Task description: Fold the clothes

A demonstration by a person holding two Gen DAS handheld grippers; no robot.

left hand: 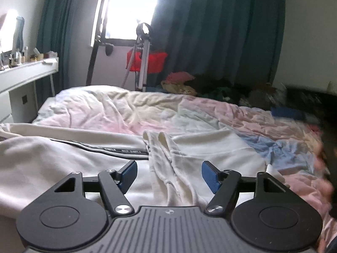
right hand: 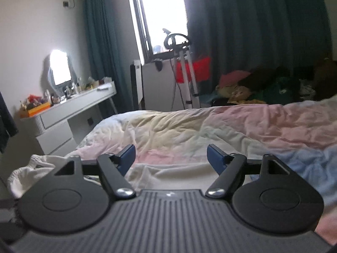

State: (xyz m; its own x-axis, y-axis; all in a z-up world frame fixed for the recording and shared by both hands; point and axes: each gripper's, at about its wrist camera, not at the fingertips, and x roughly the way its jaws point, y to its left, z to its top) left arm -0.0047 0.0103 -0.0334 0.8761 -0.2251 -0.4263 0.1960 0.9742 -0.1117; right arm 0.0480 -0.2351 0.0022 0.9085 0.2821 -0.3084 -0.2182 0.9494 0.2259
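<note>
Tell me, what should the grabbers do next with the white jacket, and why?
Probably lower the left gripper and pinch the cuff of the sleeve lying between its open fingers. The white jacket lies spread on the bed, and the right gripper is open too, holding nothing.

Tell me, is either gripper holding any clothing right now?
Neither. The left gripper is open above the cream zip-up garment; the right gripper is open over the pastel bedsheet.
</note>
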